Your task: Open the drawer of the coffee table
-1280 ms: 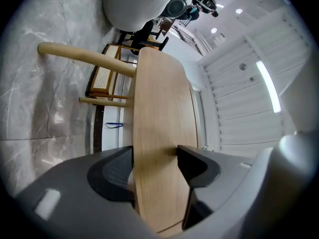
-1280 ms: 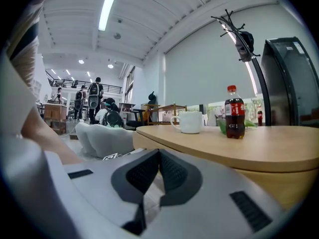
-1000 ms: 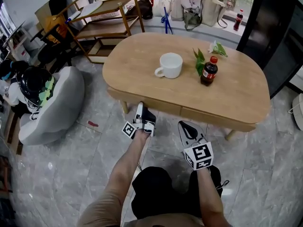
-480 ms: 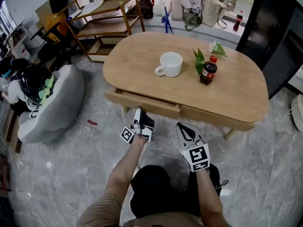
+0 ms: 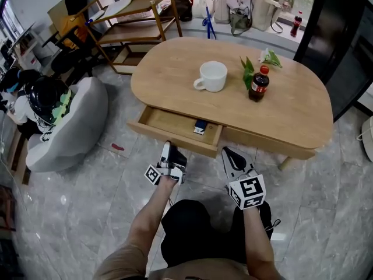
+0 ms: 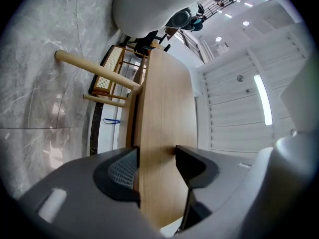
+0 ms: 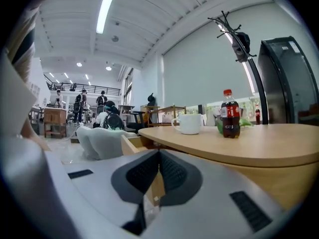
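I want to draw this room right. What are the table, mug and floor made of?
Table: looks like light wood or veneer, matte, with faint grain lines. Mug: probably glazed ceramic, smooth, white and thick-walled. Floor: seems to be polished grey stone or tile, with pale veins and shiny reflections.

I can't read a single word or number anywhere here. The cola bottle (image 5: 258,85) on the desk (image 5: 169,80) wears a red label (image 5: 258,88) with pale print, too small and blurred to spell out, and the right gripper view shows it no clearer. The cube (image 5: 155,174) on the left gripper (image 5: 168,149) and the cube (image 5: 247,191) on the right gripper (image 5: 228,153) carry black-and-white square markers, which are patterns, not letters. A second bottle (image 5: 296,23) on the far ledge is too small to read.
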